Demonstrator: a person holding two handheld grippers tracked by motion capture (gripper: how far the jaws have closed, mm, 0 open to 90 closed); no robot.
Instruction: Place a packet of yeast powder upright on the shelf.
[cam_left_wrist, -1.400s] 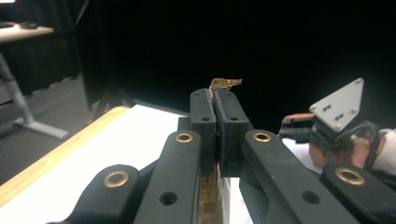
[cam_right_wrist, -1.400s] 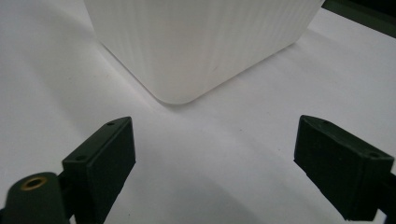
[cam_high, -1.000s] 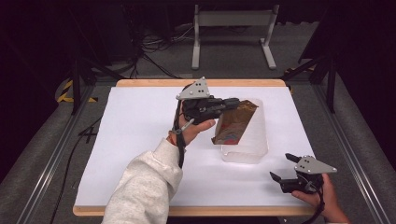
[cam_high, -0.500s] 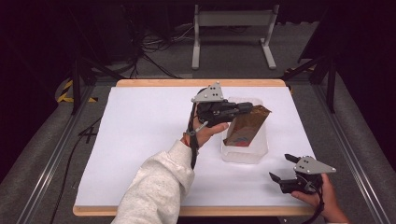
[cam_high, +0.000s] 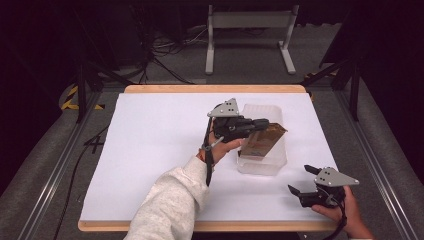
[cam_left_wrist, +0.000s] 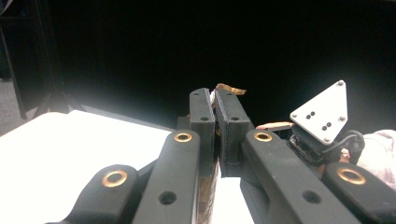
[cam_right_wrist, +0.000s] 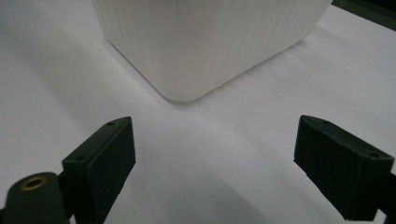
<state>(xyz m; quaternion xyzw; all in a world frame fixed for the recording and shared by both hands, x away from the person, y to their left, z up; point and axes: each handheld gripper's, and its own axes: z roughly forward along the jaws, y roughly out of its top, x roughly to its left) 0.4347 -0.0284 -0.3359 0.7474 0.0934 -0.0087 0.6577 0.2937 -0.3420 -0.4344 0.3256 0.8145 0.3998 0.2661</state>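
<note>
Nearest, the right gripper (cam_high: 304, 186) rests low over the white table (cam_high: 150, 150) with its fingers (cam_right_wrist: 100, 161) wide apart and nothing between them; a corner of the translucent container (cam_right_wrist: 205, 42) stands just beyond those fingers, not touching them. Farther off, the left gripper (cam_high: 264, 123) has its fingers (cam_left_wrist: 202, 122) clamped together on the brown paper bag (cam_high: 265, 140). That bag hangs tilted from those fingers, its lower end inside the container, above the container's floor.
</note>
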